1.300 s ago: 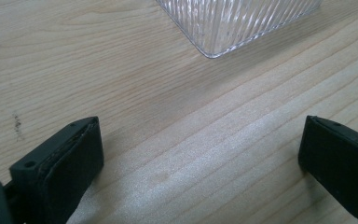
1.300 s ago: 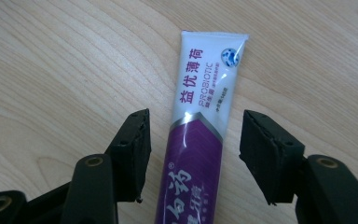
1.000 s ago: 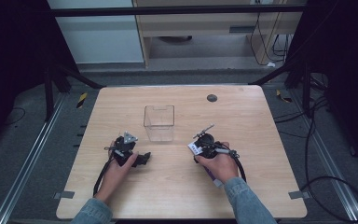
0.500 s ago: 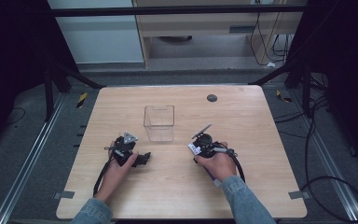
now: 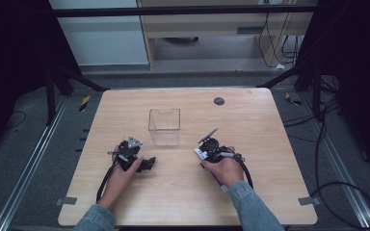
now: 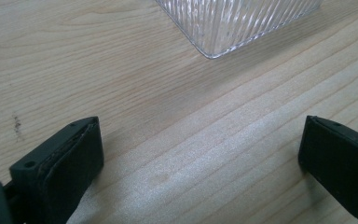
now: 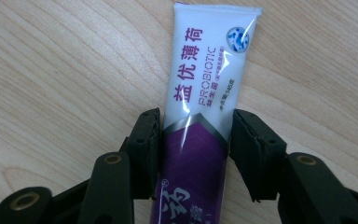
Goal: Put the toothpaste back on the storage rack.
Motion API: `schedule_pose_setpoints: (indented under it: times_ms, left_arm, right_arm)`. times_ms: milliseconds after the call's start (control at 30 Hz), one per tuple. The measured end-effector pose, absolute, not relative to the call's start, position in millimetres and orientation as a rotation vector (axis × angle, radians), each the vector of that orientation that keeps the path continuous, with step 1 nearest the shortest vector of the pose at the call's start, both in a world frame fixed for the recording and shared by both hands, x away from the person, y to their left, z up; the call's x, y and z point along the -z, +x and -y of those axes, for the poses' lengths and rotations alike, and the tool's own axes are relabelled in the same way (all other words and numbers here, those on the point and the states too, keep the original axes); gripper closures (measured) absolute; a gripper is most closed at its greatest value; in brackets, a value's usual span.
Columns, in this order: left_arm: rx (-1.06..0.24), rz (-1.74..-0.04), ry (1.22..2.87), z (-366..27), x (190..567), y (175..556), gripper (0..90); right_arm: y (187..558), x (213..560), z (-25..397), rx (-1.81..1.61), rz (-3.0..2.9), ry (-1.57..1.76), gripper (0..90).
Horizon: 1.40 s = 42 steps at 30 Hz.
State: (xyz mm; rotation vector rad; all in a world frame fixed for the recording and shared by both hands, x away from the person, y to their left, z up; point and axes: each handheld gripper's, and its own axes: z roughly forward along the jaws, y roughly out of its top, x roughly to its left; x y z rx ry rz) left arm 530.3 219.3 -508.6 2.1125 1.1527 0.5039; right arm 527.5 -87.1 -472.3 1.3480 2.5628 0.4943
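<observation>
Since the earlier high-view picture almost nothing had moved: my right hand had crept a touch nearer the toothpaste tube, and the left had stayed where it was. My right gripper (image 7: 196,140) sat astride the toothpaste tube (image 7: 205,93), its two black jaws set close on either side of the tube's middle, where the white half meets the purple half; the pads looked to be touching or all but touching the sides, and I could not tell whether they had bitten yet, since the tube showed no pinch. The tube lay flat on the table (image 5: 250,120), crimped end pointing away from me, on the near right of the board. From above, the right gripper (image 5: 211,150) covered most of it. My left gripper (image 6: 196,154) rested low over bare wood with its jaws spread wide and nothing between them; just beyond it stood the ribbed corner of the clear plastic box (image 6: 233,23). In the high view the left gripper (image 5: 134,156) was on the near left and the clear plastic box (image 5: 164,127) stood between the two hands, a little farther off, open and empty. I judged the job barely begun: the grasp was being made, while the lift, the carry to the box and the drop inside all remained.
</observation>
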Motion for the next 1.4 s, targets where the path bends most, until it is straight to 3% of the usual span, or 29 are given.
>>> schedule_pose_setpoints:
  times_ms: [700, 1033, 1400]
  left_arm:
    - [-0.504, -1.152, 2.113, -219, 509, 530, 0.0]
    - [-0.504, -1.153, 2.112, -219, 509, 530, 0.0]
    - [-0.503, -1.152, 2.113, -219, 509, 530, 0.0]
  right_arm:
    - [526, 466, 85, -0.451, -2.571, 1.284, 75.7]
    - [524, 463, 95, -0.548, -2.545, 1.327, 78.4]
    - [537, 428, 108, -0.689, -2.432, 1.361, 78.4]
